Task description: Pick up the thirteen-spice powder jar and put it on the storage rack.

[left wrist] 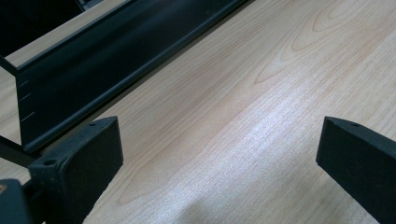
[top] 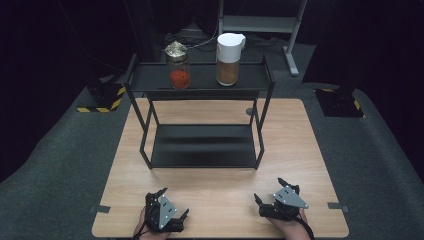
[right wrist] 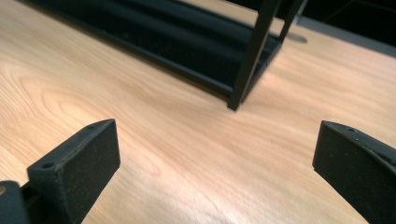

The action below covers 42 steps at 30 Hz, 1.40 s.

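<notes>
A black two-tier metal rack [top: 202,82] stands at the middle back of the wooden table [top: 300,150]. On its top shelf sit a glass jar of red stuff with a gold lid [top: 179,66] and, to the right, a jar of brown powder with a white lid [top: 229,59]. My left gripper [top: 172,202] rests near the table's front edge at the left, open, with bare wood between its jaws [left wrist: 219,154]. My right gripper [top: 269,191] rests at the front right, open as well, facing the rack's front right leg [right wrist: 247,70].
The rack's lower shelf [top: 202,145] holds nothing. Bits of grey tape [top: 337,206] mark the table's front corners. Grey carpet surrounds the table, with black stands with yellow-black stripes [top: 102,97] at the back left and right. A grey frame [top: 260,22] stands behind.
</notes>
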Each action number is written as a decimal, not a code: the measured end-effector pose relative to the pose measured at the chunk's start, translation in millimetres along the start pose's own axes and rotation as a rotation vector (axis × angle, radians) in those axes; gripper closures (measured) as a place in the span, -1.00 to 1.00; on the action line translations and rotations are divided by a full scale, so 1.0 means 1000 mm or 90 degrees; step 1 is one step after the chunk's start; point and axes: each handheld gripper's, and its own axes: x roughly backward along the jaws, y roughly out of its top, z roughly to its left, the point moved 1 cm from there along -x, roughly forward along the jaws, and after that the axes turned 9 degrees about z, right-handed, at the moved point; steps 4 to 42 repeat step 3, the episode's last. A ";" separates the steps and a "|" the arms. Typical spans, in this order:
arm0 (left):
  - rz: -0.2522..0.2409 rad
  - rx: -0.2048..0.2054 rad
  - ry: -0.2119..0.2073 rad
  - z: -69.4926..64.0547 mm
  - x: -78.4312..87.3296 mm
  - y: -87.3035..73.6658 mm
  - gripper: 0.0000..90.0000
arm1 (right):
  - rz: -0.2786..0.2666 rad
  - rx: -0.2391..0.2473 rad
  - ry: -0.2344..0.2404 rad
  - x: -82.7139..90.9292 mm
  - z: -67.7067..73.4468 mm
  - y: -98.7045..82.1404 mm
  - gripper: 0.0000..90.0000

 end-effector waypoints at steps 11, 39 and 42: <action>-0.002 0.002 -0.001 0.001 0.000 0.000 -0.98 | -0.005 -0.009 0.002 0.001 -0.002 -0.001 -1.00; -0.002 0.002 -0.001 0.001 0.000 0.000 -0.98 | -0.005 -0.009 0.002 0.001 -0.002 -0.001 -1.00; -0.002 0.002 -0.001 0.001 0.000 0.000 -0.98 | -0.005 -0.009 0.002 0.001 -0.002 -0.001 -1.00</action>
